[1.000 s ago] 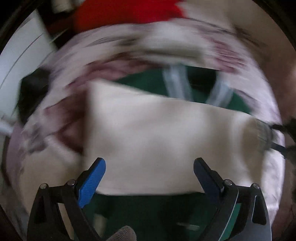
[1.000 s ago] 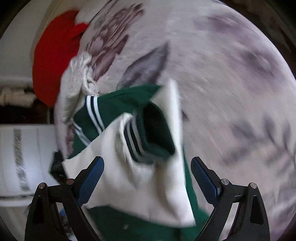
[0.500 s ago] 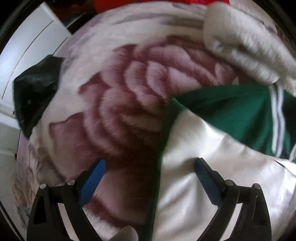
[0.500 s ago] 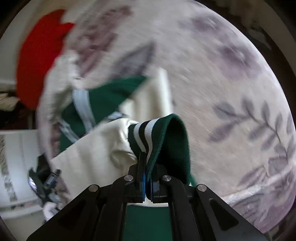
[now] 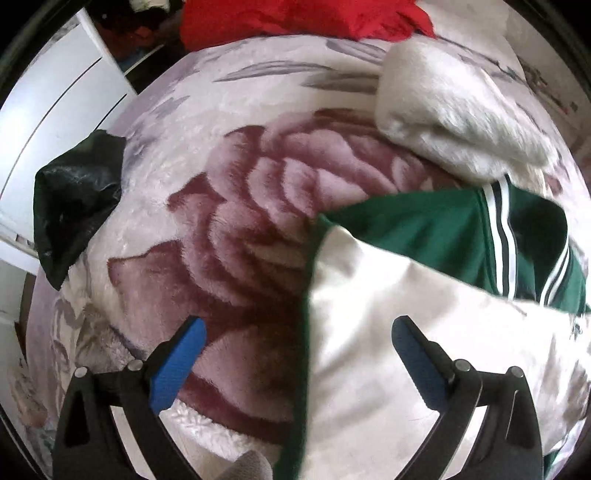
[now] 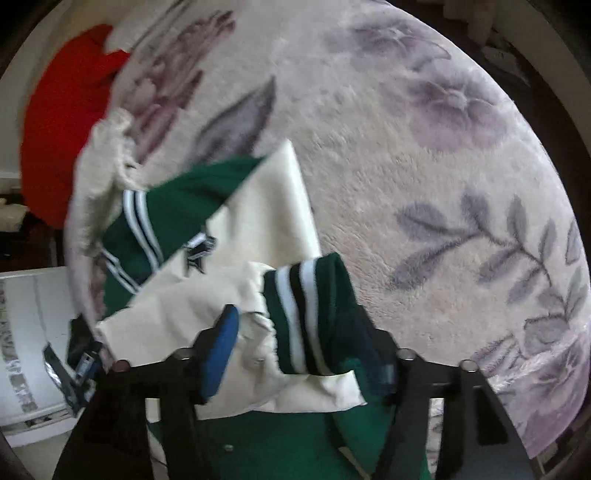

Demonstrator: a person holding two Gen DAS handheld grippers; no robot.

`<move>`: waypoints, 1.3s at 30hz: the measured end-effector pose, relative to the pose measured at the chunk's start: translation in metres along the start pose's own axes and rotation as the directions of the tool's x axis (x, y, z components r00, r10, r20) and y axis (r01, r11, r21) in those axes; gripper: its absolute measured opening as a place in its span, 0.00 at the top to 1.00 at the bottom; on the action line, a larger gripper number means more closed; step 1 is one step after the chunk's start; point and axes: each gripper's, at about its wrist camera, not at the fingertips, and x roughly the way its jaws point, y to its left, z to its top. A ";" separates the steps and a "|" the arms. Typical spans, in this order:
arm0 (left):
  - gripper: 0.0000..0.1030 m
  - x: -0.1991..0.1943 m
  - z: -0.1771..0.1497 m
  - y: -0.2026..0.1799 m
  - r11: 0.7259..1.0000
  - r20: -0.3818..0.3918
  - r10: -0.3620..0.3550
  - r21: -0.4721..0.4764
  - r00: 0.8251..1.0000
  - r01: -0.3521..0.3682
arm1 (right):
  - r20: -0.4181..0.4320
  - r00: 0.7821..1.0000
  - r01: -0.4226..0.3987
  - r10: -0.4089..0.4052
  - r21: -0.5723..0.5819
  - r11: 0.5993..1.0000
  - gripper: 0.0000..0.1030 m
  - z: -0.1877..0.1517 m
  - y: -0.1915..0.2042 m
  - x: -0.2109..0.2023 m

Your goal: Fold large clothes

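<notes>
A green jacket with cream sleeves and striped trim lies on a floral blanket. In the left wrist view its cream sleeve (image 5: pixel 388 295) and green body (image 5: pixel 424 229) lie at the right. My left gripper (image 5: pixel 295 350) is open and empty, straddling the jacket's left edge. In the right wrist view my right gripper (image 6: pixel 299 332) is open, its jaws apart on either side of the green striped cuff (image 6: pixel 310 310), which lies between them over the cream sleeve (image 6: pixel 207 310).
The floral plush blanket (image 5: pixel 240 229) covers the bed. A grey fluffy garment (image 5: pixel 454 110) and a red one (image 5: pixel 295 18) lie at the far side. A black bag (image 5: pixel 74 199) sits at the left edge by white furniture (image 5: pixel 48 103).
My right gripper, shut on the striped cuff half a second ago, has opened and the cuff rests between its jaws. The left gripper stayed open and holds nearly still.
</notes>
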 end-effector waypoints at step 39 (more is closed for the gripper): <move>0.00 -0.106 -0.186 -0.090 0.996 -0.069 -0.085 0.025 0.994 0.087 | -0.326 0.942 -0.078 0.074 0.000 0.997 0.46 -0.078 -0.125 0.002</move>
